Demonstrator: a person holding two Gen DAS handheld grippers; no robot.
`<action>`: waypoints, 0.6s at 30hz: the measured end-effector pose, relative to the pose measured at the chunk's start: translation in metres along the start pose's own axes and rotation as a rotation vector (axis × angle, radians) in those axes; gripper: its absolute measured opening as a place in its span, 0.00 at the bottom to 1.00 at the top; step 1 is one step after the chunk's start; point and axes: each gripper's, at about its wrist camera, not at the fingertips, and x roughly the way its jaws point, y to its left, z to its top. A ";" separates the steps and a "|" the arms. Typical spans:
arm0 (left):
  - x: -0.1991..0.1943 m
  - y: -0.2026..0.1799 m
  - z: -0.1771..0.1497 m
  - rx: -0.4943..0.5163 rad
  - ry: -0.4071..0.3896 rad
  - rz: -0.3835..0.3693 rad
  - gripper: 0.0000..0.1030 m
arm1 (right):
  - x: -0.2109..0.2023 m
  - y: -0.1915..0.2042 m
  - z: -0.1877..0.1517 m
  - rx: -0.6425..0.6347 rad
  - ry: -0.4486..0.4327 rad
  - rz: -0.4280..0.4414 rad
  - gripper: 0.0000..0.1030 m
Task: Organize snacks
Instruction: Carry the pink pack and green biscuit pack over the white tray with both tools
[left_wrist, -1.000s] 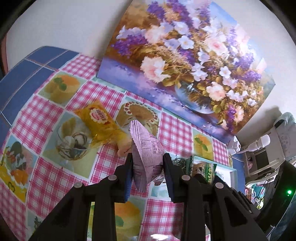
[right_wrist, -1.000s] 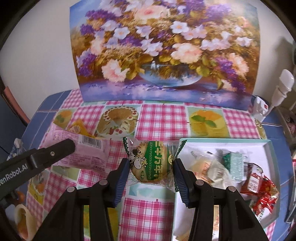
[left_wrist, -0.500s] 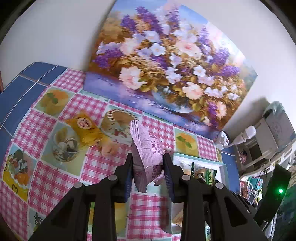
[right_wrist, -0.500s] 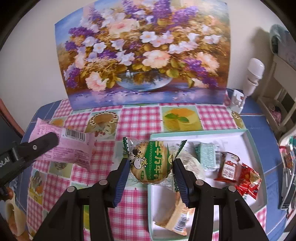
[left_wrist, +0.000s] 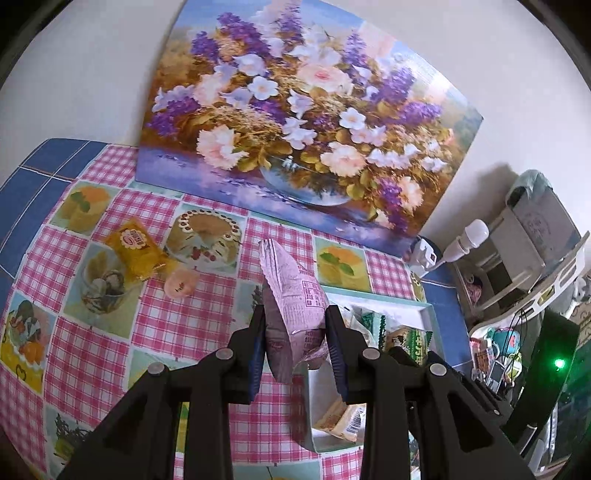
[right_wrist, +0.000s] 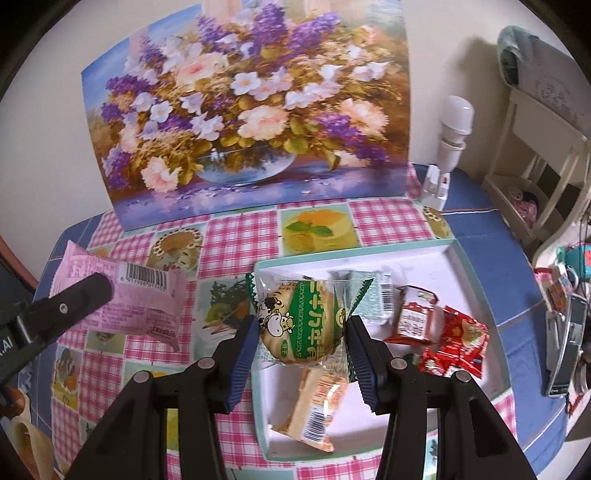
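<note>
Snacks headed for the pale-green rimmed white tray (right_wrist: 476, 280), one per gripper.
Your left gripper (left_wrist: 295, 347) pinches the pink crinkly packet (left_wrist: 295, 310); right gripper (right_wrist: 301, 345) clamps the green cow-print bun (right_wrist: 301, 325) above the tray. Lower before letting go.

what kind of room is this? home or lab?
Likely a home, a lived-in room: a pink checked tablecloth with dessert prints, a flower painting leaning on the wall, and a cluttered white shelf unit beside the table.
</note>
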 end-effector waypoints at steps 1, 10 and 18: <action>0.000 -0.003 -0.001 0.004 0.002 -0.001 0.31 | -0.002 -0.005 -0.001 0.009 -0.002 -0.004 0.50; 0.004 -0.041 -0.009 0.086 0.014 -0.008 0.32 | -0.013 -0.038 -0.003 0.061 -0.003 -0.058 0.51; 0.005 -0.078 -0.019 0.163 0.014 -0.012 0.32 | -0.022 -0.067 -0.003 0.120 -0.010 -0.076 0.51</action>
